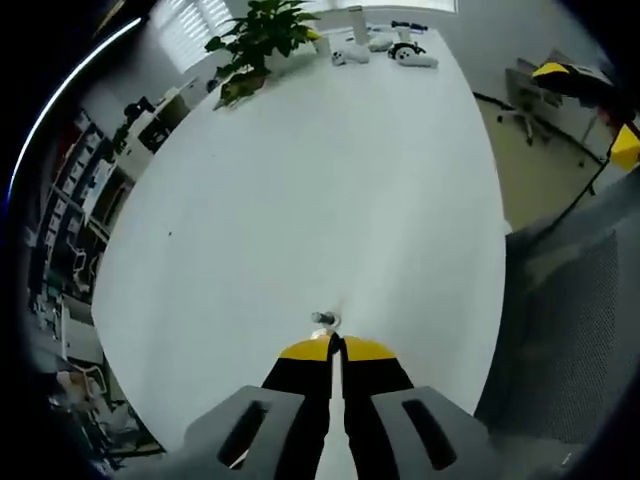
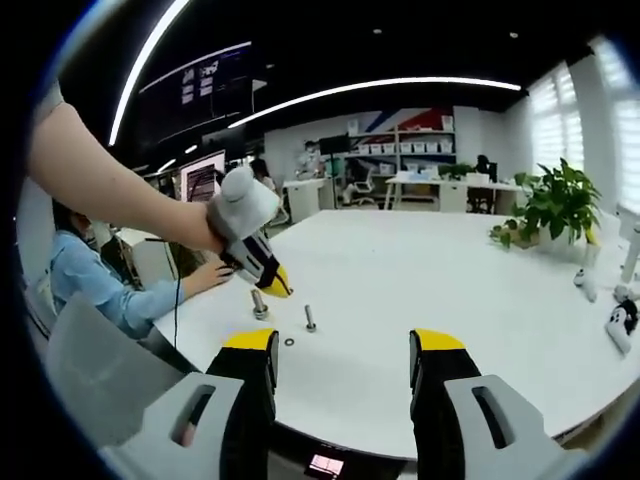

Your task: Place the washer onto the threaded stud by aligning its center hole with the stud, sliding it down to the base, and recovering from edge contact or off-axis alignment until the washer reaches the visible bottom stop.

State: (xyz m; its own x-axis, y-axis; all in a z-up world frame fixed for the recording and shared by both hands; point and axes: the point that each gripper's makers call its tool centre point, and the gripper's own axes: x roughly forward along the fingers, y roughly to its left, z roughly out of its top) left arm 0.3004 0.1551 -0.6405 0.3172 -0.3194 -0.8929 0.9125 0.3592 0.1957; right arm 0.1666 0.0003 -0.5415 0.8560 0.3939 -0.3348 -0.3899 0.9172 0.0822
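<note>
— Where do things sit on the white table [image 2: 450,290]?
— Lower left of the right gripper view: a threaded stud [image 2: 310,319], with the washer [image 2: 289,342] lying flat beside it.
— And the tools?
— The right gripper [image 2: 343,345] gapes wide, holding nothing; the left gripper [image 1: 336,344] is pinched closed beside a second stud [image 2: 259,303].

This was an open-plan office. A long white table [image 2: 470,290] stood before rows of desks [image 2: 440,185], shelving with storage boxes [image 2: 415,148], office chairs [image 1: 525,95] and a wall screen [image 2: 203,178], under strip ceiling lights [image 2: 380,88]. A potted plant [image 1: 262,45] sat near blinded windows [image 2: 615,120], and a seated person [image 2: 95,275] worked alongside.
</note>
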